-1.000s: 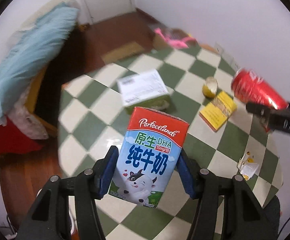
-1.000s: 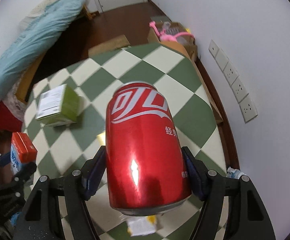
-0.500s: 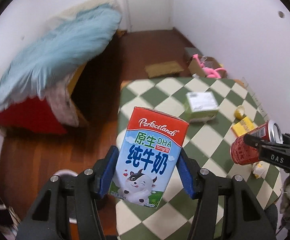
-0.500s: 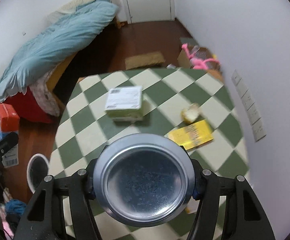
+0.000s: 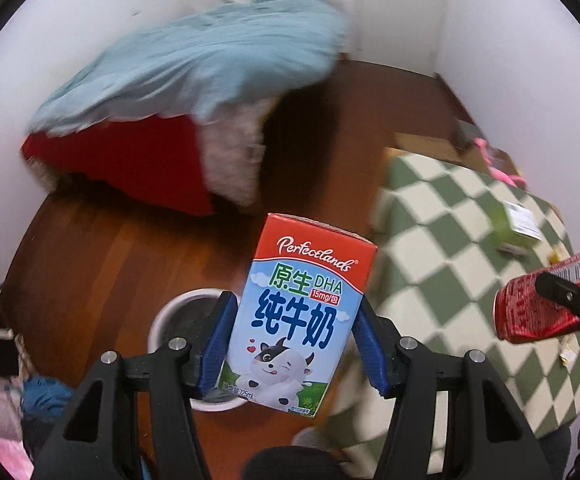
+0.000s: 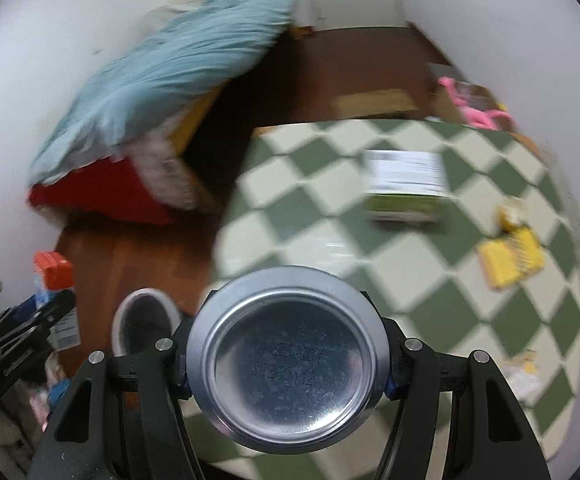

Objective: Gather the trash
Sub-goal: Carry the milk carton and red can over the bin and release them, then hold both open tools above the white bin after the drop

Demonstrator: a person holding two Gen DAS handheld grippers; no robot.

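Two handheld grippers above a wooden floor (image 5: 89, 264) beside a table with a green-and-cream checked cloth (image 6: 330, 208).

Left gripper (image 5: 296, 340): jaws partly closed, blue pads (image 5: 219, 340) pressed on both sides of a small milk carton (image 5: 302, 320) (red top, blue front, cartoon cow), held upright and off the table, over the floor. Directly behind and below the carton, a white round bin (image 5: 169, 312) with a dark inside, standing on the floor just beside the table's edge.

Right gripper (image 6: 285, 364): jaws fairly wide, clamped on a red soda can (image 6: 285, 356), silver base turned toward the camera and filling the space between the fingers. From the left wrist view, same can (image 5: 534, 312) seen side-on at far right, over the table's near edge.

Left on the tablecloth: green box with white label (image 6: 406, 184), yellow packet (image 6: 510, 256), scraps of wrapper (image 6: 526, 368) near the edge.

Background blurred: light-blue bedding (image 5: 193, 64) heaped over red fabric (image 5: 129, 164), white walls.
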